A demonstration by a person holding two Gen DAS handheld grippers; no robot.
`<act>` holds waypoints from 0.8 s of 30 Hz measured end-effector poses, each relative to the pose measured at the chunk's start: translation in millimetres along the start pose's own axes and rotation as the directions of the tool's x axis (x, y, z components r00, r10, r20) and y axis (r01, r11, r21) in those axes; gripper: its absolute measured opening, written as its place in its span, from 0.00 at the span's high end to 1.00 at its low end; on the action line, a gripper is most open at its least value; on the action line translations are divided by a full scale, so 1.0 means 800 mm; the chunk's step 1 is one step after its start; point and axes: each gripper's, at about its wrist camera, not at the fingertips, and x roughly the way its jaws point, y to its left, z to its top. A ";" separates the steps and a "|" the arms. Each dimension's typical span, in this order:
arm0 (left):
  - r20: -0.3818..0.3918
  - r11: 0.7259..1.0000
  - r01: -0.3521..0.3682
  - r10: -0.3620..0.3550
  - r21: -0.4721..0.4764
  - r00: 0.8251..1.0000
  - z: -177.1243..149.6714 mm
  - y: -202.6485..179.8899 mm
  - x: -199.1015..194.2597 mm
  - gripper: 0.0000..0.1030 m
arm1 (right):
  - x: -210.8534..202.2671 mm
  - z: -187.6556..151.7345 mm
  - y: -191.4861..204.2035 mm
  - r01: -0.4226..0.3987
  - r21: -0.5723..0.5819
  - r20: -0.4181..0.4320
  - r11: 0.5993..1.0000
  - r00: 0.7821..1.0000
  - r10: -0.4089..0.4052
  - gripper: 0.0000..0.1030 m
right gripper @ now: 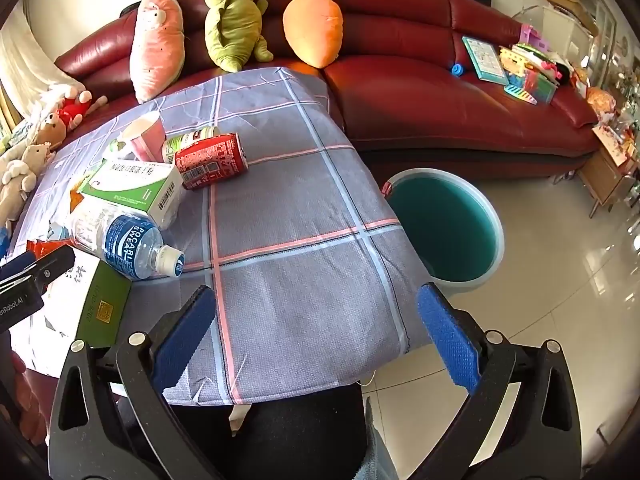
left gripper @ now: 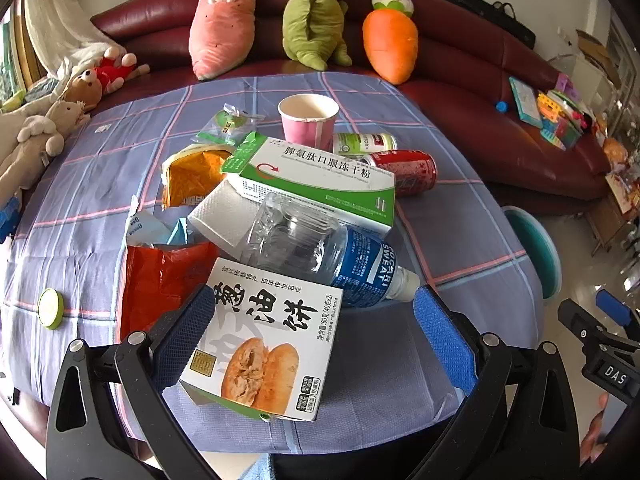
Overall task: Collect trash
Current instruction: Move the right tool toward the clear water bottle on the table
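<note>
Up top, red sofa spans both views behind checked tablecloth. Teal bin on floor, right of centre, right wrist view. Trash pile mid-frame, left wrist view: green-white box, water bottle, red can, pink cup. Left gripper spread wide, pastry box between its fingers, lower centre. Right gripper spread wide, over bare cloth.

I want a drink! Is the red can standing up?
No, the red can lies on its side on the tablecloth, beside the green-and-white box.
</note>
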 end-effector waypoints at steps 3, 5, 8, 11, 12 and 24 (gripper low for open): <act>-0.001 1.000 -0.003 0.003 0.005 1.000 0.000 -0.001 0.001 0.04 | 0.002 -0.001 -0.003 0.000 0.005 -0.004 1.000 1.000 0.000 0.06; -0.002 1.000 -0.003 0.003 0.004 1.000 -0.001 0.000 0.002 0.04 | 0.002 -0.001 -0.002 0.000 0.006 -0.003 1.000 1.000 0.000 0.06; 0.002 1.000 -0.004 0.004 0.007 1.000 -0.001 -0.003 0.003 0.04 | 0.001 0.000 -0.002 0.004 -0.002 0.009 1.000 1.000 -0.004 0.06; 0.008 1.000 -0.005 0.005 0.007 1.000 -0.001 -0.005 0.004 0.04 | 0.000 0.000 -0.003 0.010 0.001 0.013 1.000 1.000 -0.011 0.06; 0.007 1.000 -0.005 0.005 0.005 1.000 -0.004 -0.001 0.004 0.04 | 0.001 0.000 -0.004 0.013 0.002 0.011 1.000 1.000 -0.013 0.06; 0.006 1.000 -0.004 0.004 0.009 1.000 -0.008 0.001 0.007 0.04 | 0.006 0.000 -0.001 0.024 -0.003 0.006 1.000 1.000 -0.024 0.06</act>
